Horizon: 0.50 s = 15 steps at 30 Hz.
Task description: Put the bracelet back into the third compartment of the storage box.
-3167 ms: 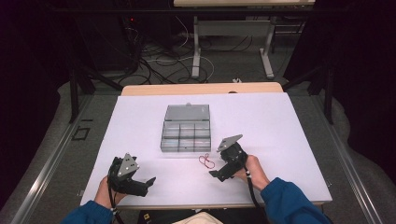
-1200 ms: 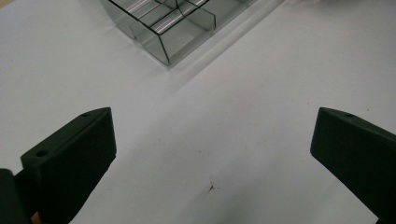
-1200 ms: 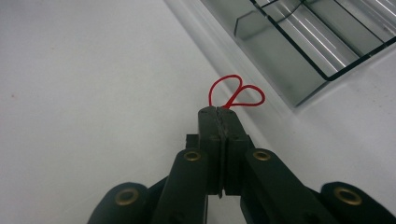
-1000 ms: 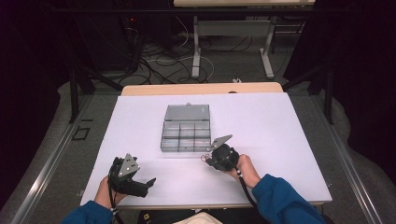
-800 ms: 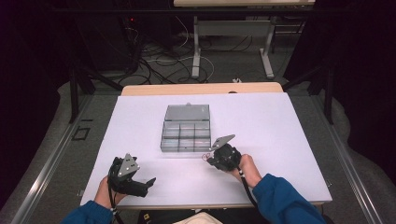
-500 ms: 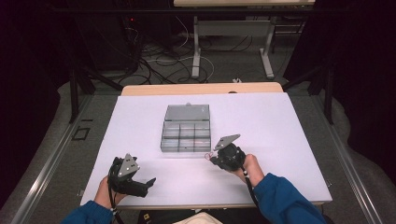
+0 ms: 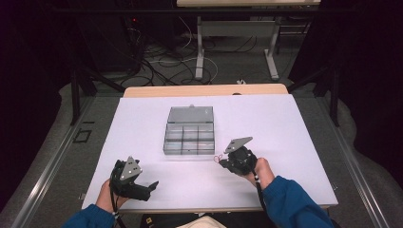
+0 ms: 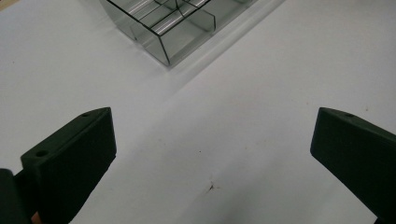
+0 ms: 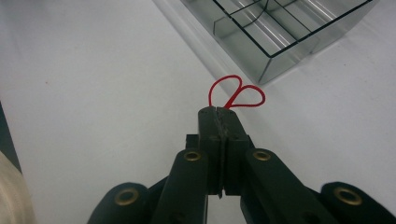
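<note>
Two sets of tongs on the white bench [image 7: 304,123], and I've got something in one of them. My right tongs [image 9: 218,112] are clamped tight on a thin red rubber band [image 9: 236,95], which sticks out past the tips in two small loops, like a little heart. In the right gripper view the band sits at centre frame, just short of the near corner of the clear plastic compartment box [image 9: 280,32] in the upper right. From the high view, the right tongs [image 7: 221,162] are right of centre in the lower half, with the red band [image 7: 218,158] a speck at their tip, just beside the lower right corner of the box [image 7: 189,135]. I cannot tell whether the band touches the bench. My left tongs [image 7: 153,185] rest lower left in the high view, well apart from the box. In the left gripper view their black jaws stand wide apart with bare white bench between them, and a corner of the box [image 8: 177,28] sits at top centre.
</note>
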{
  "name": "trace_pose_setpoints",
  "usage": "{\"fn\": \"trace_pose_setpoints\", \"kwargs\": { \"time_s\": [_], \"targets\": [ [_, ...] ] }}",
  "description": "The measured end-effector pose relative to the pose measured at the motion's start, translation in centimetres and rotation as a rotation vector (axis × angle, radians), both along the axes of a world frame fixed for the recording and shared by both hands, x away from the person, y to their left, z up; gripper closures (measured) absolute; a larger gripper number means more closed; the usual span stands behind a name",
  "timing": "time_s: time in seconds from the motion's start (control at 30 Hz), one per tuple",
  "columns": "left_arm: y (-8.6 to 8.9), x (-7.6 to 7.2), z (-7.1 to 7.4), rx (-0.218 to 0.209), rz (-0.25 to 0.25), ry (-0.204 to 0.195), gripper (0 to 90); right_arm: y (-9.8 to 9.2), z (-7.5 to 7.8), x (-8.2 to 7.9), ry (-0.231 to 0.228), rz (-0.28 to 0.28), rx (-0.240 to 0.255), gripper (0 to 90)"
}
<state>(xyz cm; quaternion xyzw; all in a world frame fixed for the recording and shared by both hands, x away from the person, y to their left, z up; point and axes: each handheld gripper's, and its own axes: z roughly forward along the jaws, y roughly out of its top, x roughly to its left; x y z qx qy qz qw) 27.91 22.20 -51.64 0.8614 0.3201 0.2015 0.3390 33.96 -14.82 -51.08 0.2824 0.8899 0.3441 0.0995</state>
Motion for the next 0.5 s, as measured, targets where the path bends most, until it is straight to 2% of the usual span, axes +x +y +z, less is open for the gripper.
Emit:
{"fn": "trace_pose_setpoints", "kwargs": {
  "time_s": [0.07,0.1,0.13,0.5],
  "targets": [
    [0.0,0.0,0.0,0.000,-0.002,-0.004,0.2,-0.1,0.1,0.0,-0.006,-0.007,0.004,90.0],
    [0.0,0.0,0.0,0.000,-0.002,-0.006,0.2,-0.2,0.1,0.1,-0.013,0.011,0.007,90.0],
    [0.0,0.0,0.0,0.004,-0.003,-0.008,0.2,-0.4,0.3,0.0,-0.010,-0.009,0.013,90.0],
    [0.0,0.0,0.0,-0.001,-0.001,-0.006,0.2,-1.5,1.3,0.3,-0.031,-0.046,0.025,90.0]
  ]
}}
